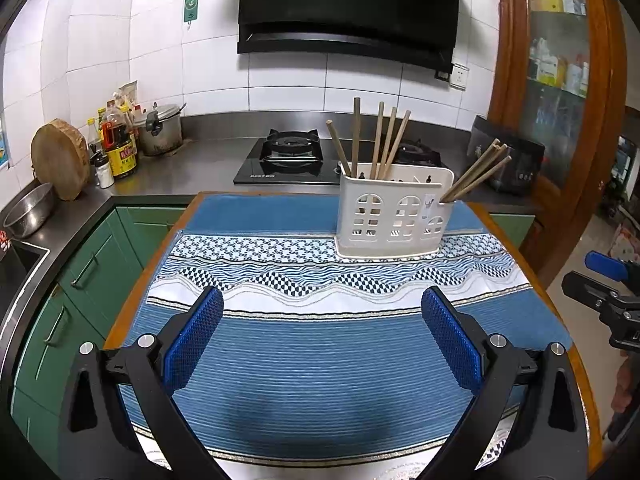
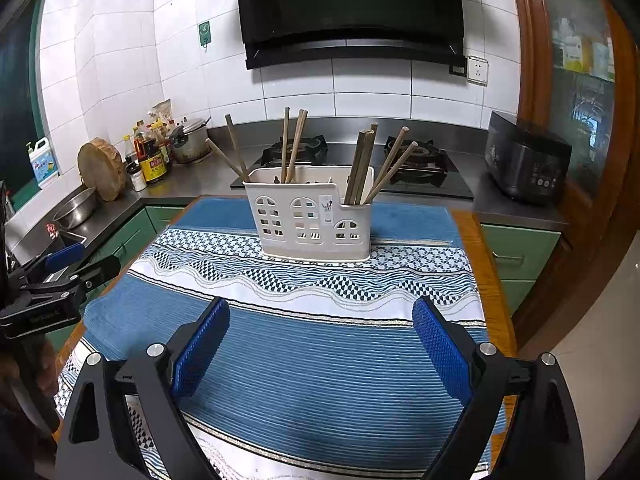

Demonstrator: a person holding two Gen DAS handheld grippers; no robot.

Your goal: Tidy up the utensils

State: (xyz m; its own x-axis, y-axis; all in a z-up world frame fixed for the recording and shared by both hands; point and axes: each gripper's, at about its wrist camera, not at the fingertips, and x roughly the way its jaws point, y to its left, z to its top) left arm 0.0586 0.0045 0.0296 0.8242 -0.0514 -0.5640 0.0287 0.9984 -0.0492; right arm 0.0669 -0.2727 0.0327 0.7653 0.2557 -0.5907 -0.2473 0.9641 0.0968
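Observation:
A white plastic utensil holder (image 1: 394, 216) (image 2: 312, 220) with window cut-outs stands at the far side of the blue patterned table mat (image 1: 320, 352) (image 2: 320, 360). Several wooden chopsticks (image 1: 378, 142) (image 2: 292, 146) stand in its taller left part, and several more (image 1: 476, 174) (image 2: 386, 168) lean in its lower right part. My left gripper (image 1: 322, 300) is open and empty above the near part of the mat. My right gripper (image 2: 320, 312) is open and empty too. Both are well short of the holder.
The table's wooden edge (image 2: 486, 272) shows at the right. Behind are a steel counter with a gas hob (image 1: 288, 160), a pot (image 1: 162, 128), sauce bottles (image 1: 120, 148), a round chopping board (image 1: 60, 160), a steel bowl (image 1: 28, 210) and a black cooker (image 2: 526, 156).

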